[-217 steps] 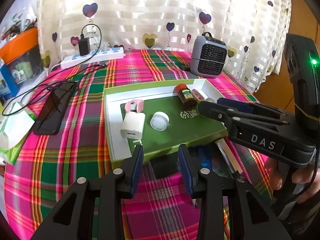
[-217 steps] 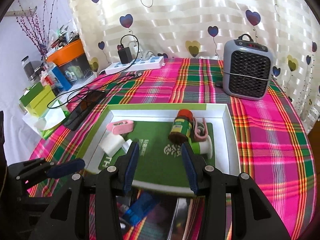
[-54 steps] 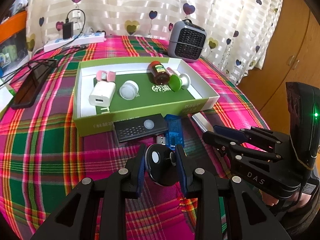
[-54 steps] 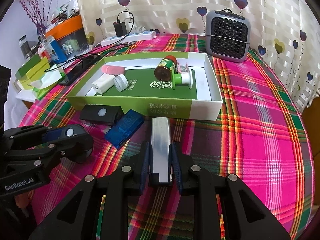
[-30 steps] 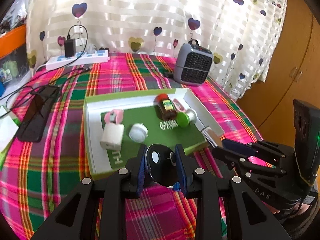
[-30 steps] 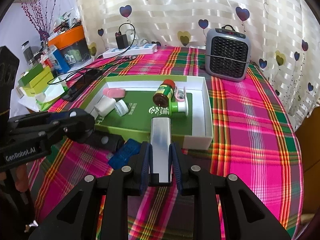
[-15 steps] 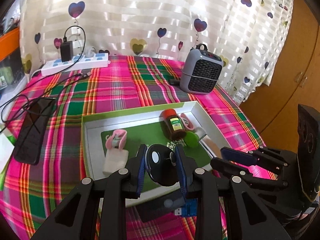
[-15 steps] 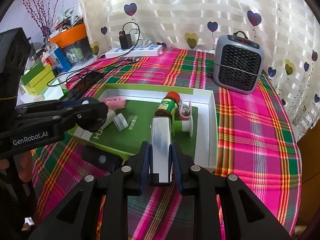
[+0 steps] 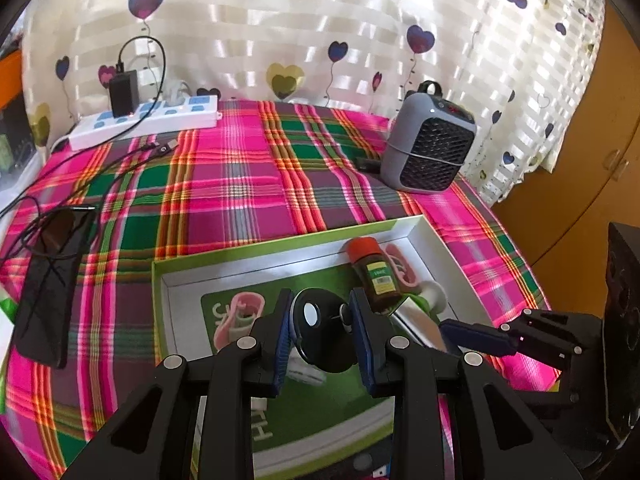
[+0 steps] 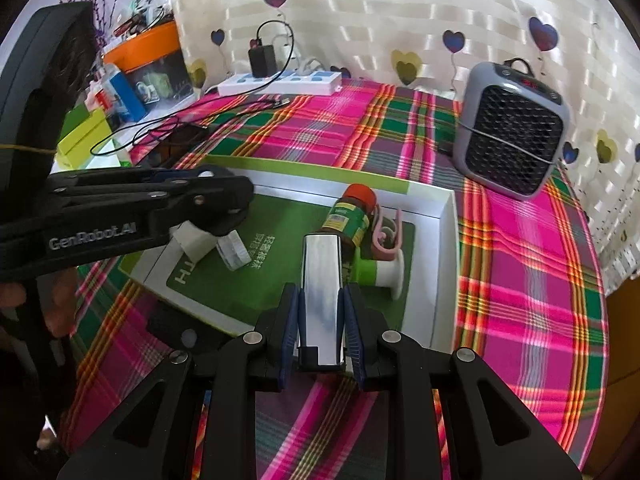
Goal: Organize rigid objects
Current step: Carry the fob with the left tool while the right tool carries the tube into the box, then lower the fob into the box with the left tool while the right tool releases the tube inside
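Both loads now over green box (image 10: 446,216) (previously near table), grips unchanged

The right gripper (image 10: 320,320) clamps a shiny metal bar (image 10: 322,280) above the green box (image 10: 436,256), seemingly clear of it.

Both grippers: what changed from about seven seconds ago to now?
Both were empty and open then. Now the left gripper is shut on a black round device, and the right gripper is shut on a silver metal bar; both were lifted off the tablecloth and carried over the green box. The brown bottle and green spool stayed inside.
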The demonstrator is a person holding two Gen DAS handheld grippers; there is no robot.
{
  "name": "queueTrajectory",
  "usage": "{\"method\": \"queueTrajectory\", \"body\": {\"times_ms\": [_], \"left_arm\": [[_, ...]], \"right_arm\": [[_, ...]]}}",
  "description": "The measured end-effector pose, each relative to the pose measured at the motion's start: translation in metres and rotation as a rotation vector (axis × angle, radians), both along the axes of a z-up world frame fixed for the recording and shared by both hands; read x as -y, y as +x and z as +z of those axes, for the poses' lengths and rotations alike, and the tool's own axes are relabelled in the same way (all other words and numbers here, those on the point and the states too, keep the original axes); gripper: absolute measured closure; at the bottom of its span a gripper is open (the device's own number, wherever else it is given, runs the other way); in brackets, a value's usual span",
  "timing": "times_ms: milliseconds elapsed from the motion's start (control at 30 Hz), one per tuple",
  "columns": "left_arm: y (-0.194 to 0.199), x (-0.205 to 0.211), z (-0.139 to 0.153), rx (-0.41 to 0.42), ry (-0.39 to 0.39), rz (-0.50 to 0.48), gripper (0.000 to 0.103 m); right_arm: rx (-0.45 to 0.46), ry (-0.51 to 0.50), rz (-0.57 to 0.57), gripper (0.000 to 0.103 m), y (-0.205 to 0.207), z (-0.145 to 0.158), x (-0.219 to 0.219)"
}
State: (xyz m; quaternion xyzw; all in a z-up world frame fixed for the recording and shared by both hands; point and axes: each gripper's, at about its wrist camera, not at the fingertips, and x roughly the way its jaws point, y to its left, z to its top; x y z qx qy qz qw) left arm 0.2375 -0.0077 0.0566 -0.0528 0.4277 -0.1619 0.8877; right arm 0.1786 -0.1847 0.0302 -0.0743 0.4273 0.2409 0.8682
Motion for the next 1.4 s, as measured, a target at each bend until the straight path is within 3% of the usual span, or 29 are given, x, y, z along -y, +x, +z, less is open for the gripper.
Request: {"method": "queueTrajectory", "body": {"times_ms": [567, 1400], "left_arm": [[0.028, 0.003, -0.026, -0.066, 0.022, 0.020, 0.076], [0.031, 0.008, -0.031, -0.050, 0.068, 0.017, 0.076]], "right_arm": [[-0.046, -0.041, 0.046, 0.079, 0.020, -0.017, -0.012], [-0.053, -0.049, 0.045, 0.079, 0.020, -0.024, -0.013]]}}
